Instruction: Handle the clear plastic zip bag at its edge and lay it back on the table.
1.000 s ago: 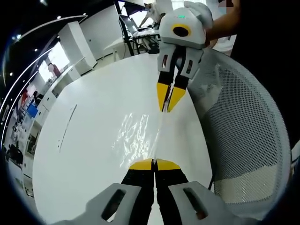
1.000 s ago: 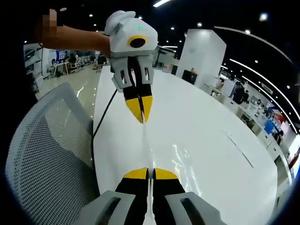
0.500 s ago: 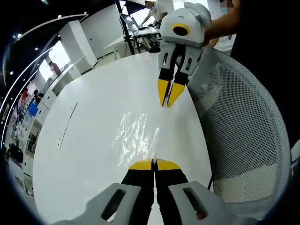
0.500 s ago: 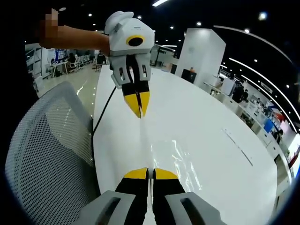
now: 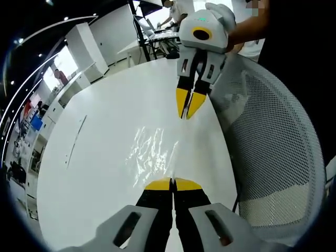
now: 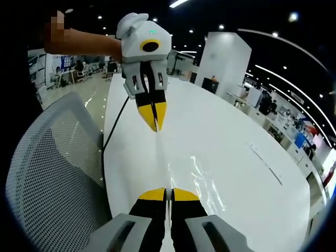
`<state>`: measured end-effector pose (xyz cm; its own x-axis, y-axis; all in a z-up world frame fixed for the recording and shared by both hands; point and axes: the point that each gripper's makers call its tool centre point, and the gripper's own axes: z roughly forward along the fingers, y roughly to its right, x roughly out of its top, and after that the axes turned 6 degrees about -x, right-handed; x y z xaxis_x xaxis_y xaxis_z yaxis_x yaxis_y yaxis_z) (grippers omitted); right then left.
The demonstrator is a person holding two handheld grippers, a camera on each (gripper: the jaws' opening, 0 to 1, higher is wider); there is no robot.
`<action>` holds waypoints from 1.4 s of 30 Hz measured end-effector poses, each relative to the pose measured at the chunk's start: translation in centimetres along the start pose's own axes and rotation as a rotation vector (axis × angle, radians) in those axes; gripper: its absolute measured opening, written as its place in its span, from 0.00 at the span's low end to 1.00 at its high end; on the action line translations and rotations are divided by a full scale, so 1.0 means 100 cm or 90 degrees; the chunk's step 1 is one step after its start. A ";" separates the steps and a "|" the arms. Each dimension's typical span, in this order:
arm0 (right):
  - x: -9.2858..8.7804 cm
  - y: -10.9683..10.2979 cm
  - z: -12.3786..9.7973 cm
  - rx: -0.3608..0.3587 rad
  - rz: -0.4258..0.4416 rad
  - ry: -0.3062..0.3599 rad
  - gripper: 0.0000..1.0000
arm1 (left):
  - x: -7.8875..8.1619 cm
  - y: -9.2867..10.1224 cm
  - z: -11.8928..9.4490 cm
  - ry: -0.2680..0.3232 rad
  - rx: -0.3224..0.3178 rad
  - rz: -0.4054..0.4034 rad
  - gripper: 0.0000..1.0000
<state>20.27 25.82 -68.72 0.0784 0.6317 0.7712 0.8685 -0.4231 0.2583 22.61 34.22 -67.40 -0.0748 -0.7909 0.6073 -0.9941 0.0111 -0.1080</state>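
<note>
Clear zip bag lies on white tabletop, edge clamped in left gripper jaws. Right gripper clenched on opposite edge. Film looks light, limp, slippery; pinch at edge.

This is a large open-plan office or showroom-like workplace. A long, rounded, glossy white desk runs through it, with a white mesh-backed office chair drawn up just beside its edge. In the left gripper view, rows of further desks with black monitors stand beyond the far end, and a person sits there at work. A broad white square pillar rises to a dark ceiling set with small round spotlights and long curved light strips. The pale polished floor mirrors the lights, and more workstations stand along the far wall.
</note>
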 end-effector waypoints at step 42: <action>-0.006 0.006 -0.005 -0.011 -0.001 -0.008 0.00 | 0.003 -0.001 -0.002 0.004 0.003 0.001 0.00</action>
<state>20.48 24.85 -68.73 0.0833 0.6400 0.7638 0.8599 -0.4336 0.2695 22.63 34.12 -67.08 -0.0773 -0.7869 0.6123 -0.9935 0.0094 -0.1134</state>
